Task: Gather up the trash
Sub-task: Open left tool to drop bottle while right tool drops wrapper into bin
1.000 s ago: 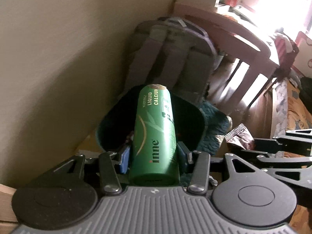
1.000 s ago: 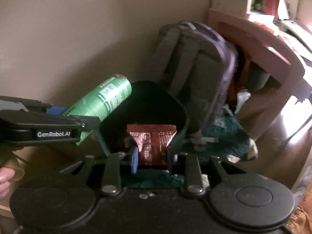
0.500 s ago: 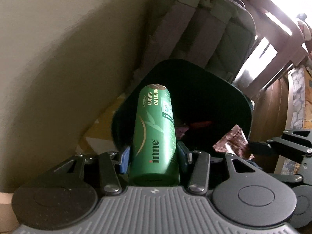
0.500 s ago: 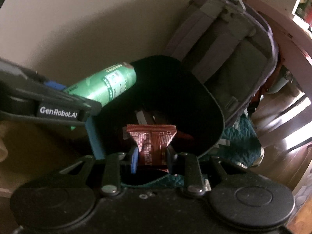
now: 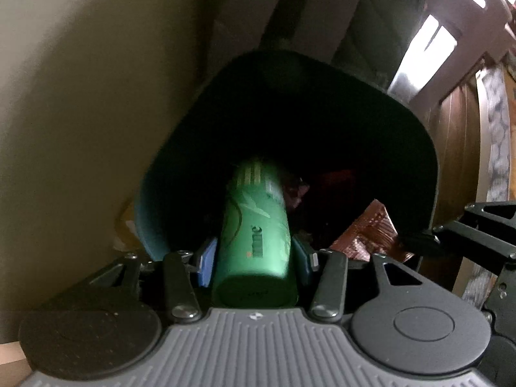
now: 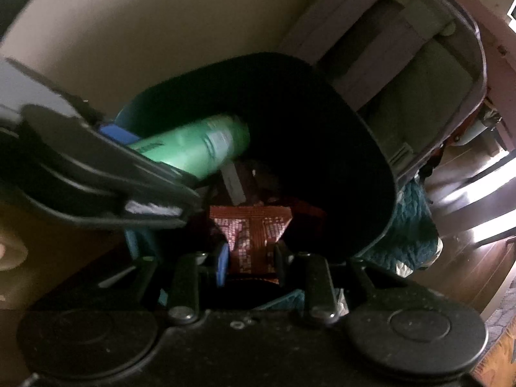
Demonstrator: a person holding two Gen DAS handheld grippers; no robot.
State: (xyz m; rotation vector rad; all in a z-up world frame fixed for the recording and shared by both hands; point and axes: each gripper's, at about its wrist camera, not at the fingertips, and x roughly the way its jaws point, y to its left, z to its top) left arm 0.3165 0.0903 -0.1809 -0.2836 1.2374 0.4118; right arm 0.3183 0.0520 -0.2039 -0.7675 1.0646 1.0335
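Bin (image 6: 371, 129) holds wrappers; bottle (image 5: 254, 235), wrapper (image 6: 251, 238) lowered inside.

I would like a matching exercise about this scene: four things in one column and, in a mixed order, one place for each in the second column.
Things:
1. green bottle
2. brown wrapper
3. bin
4. backpack

Places:
A. behind the bin, against the wall
B. between the left gripper's fingers
C. below both grippers, open, with trash inside
D. between the right gripper's fingers

Pairs: 1-B, 2-D, 3-C, 4-A
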